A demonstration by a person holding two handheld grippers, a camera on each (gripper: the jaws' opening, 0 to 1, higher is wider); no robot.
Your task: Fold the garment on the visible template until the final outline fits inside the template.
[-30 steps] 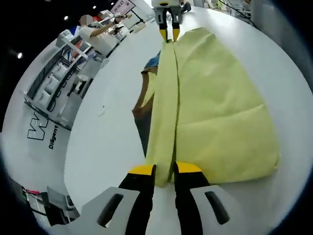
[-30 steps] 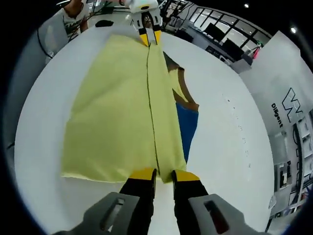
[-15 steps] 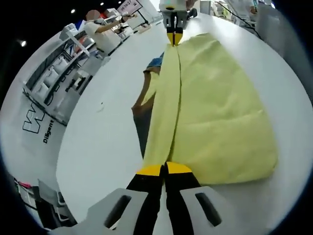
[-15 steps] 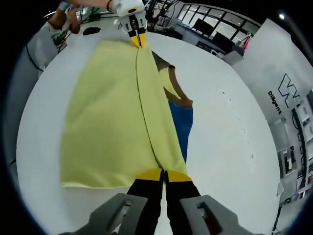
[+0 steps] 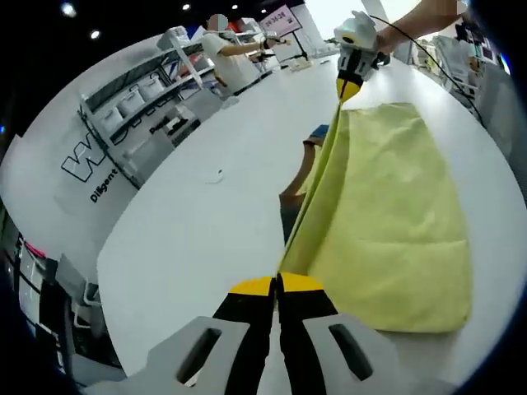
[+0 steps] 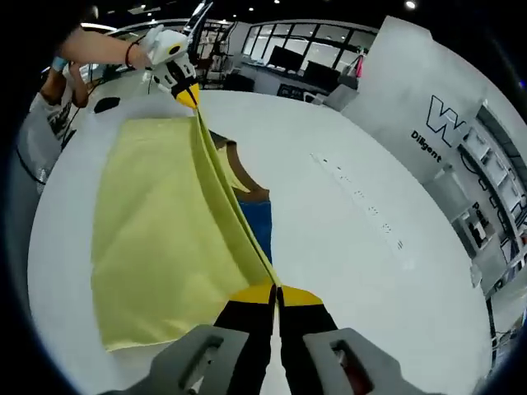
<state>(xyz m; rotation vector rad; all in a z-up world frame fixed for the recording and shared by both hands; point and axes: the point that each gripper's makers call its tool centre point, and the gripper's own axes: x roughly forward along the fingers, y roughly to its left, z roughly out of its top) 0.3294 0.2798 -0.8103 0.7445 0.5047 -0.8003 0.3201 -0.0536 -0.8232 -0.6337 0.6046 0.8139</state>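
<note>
We have the pale yellow fabric garment [image 5: 387, 222] pinched along one long edge, the left gripper [image 5: 277, 285] clenched on one end and the right gripper [image 6: 277, 293] on the other, so the raised edge can be carried over as a fold (our reading of it). The rest lies on the white round table [image 5: 189, 239]. The right gripper view shows the blue and brown template [image 6: 257, 222] more plainly beneath the lifted edge; the left gripper view catches a brown sliver of it.
</note>
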